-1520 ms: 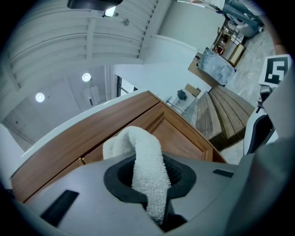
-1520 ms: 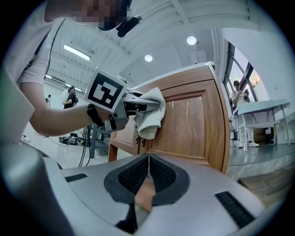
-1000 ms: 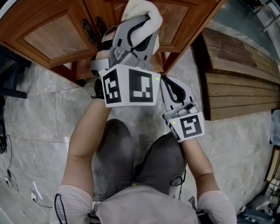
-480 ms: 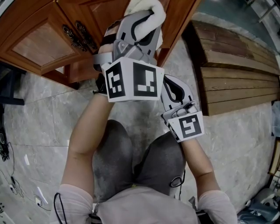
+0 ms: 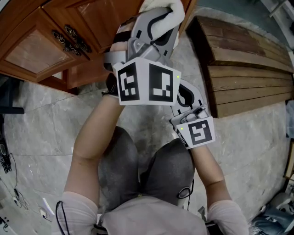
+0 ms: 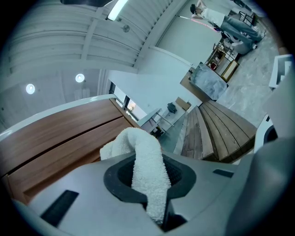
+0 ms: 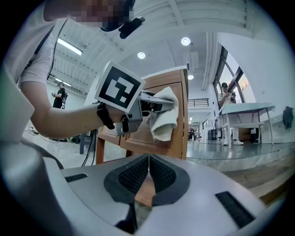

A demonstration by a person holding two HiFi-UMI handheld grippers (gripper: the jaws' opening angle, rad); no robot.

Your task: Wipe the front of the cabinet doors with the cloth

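Observation:
My left gripper point(image 5: 161, 16) is shut on a white terry cloth point(image 5: 161, 10), held up against the right-hand wooden cabinet door point(image 5: 103, 16). In the left gripper view the cloth point(image 6: 147, 168) is pinched between the jaws and bulges out over them, with the brown door point(image 6: 55, 138) at the left. My right gripper point(image 5: 186, 94) hangs lower, just right of the left one, shut with nothing in it. Its own view looks up at the left gripper point(image 7: 152, 108) and the cloth point(image 7: 163, 115) pressed on the door near the cabinet's right edge point(image 7: 182, 115).
The left cabinet door point(image 5: 32, 50) has dark ornate handles point(image 5: 69, 39). A stack of wooden planks point(image 5: 243, 69) lies on the marble floor point(image 5: 36, 133) to the right. My knees point(image 5: 138, 170) are below the grippers. Cables point(image 5: 9, 183) trail at the left.
The left gripper with the cloth has moved up and to the right along the door. The right gripper has stayed about where it was.

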